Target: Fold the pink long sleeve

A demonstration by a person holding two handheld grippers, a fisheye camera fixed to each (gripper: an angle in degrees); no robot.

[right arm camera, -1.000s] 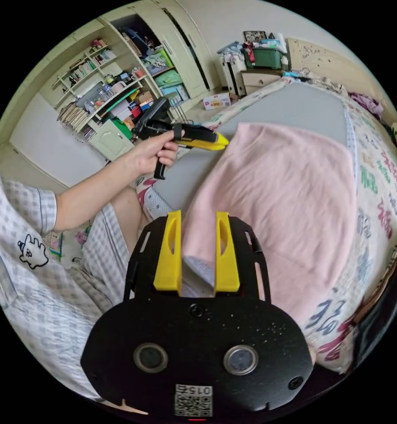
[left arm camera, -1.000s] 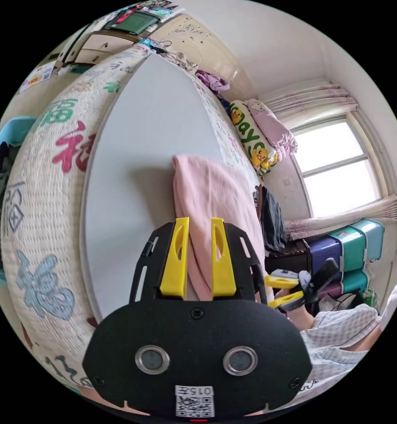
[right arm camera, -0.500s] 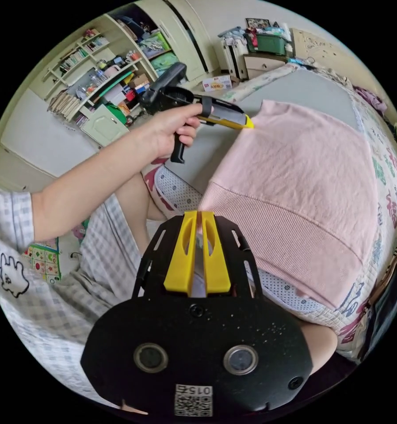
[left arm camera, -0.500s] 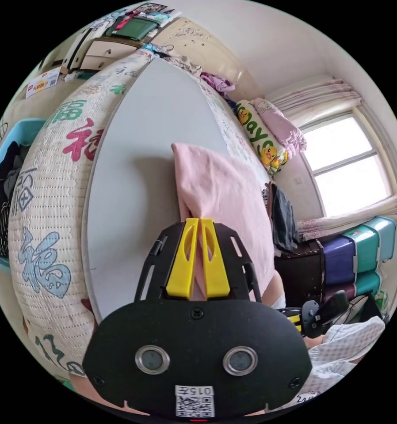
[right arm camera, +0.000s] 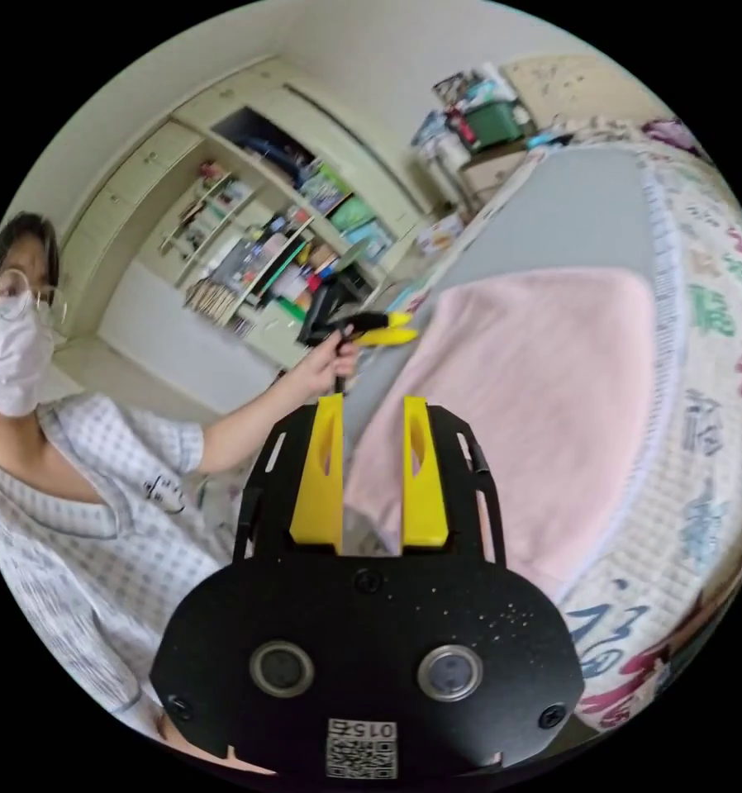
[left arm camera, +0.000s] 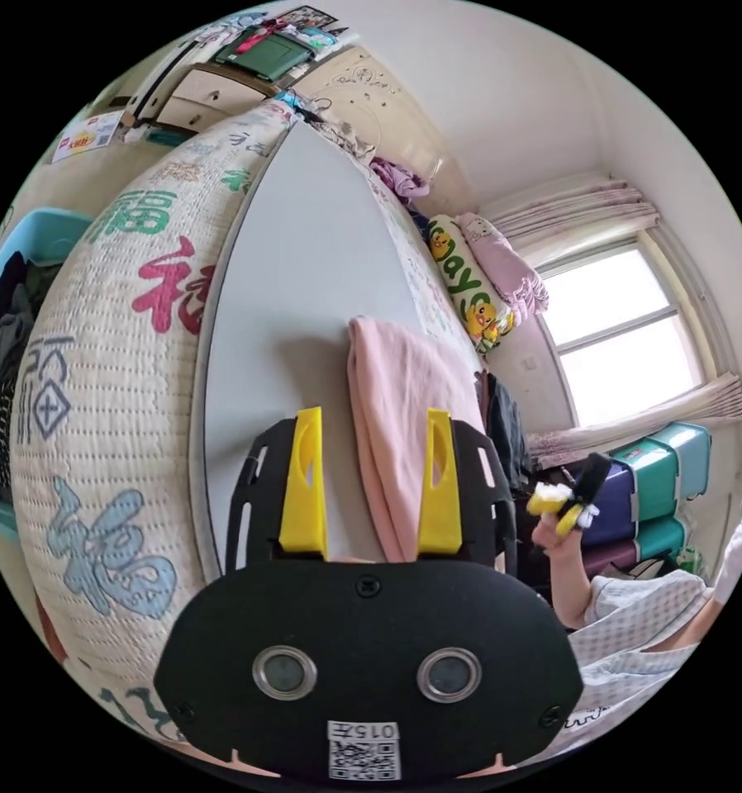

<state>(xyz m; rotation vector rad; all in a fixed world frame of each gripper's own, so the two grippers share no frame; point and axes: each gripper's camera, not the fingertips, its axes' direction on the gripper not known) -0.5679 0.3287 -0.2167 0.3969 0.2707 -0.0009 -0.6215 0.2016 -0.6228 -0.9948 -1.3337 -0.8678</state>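
The pink top [right arm camera: 544, 388] is lying flat on the grey board [right arm camera: 569, 215] that sits on the patterned mat [right arm camera: 710, 462], folded down to a compact rectangle-ish bundle. Looks like the board is there to give a firm flat surface on the bed, which makes sense for getting clean creases.

Both tools are off the cloth. The left gripper [left arm camera: 368, 487] has its 2 yellow jaws spread wide, with the near end of the top showing between them but nothing pinched. The right gripper [right arm camera: 371, 479] has its jaws apart too, a bit narrower, hovering over the near corner of the top without touching it as far as I can tell. In the right gripper view, the left gripper is off past the far-left corner, held in the person's hand [right arm camera: 325, 368], clear of the fabric.

In the left gripper view the bundle's long axis runs straight away from the camera, from the person's edge of the board toward the headboard end. From the right it reads more like a broad slab, and that shot is a bit blurry.

My guess is the fold is basically done, or they're pausing to pick the next grab.
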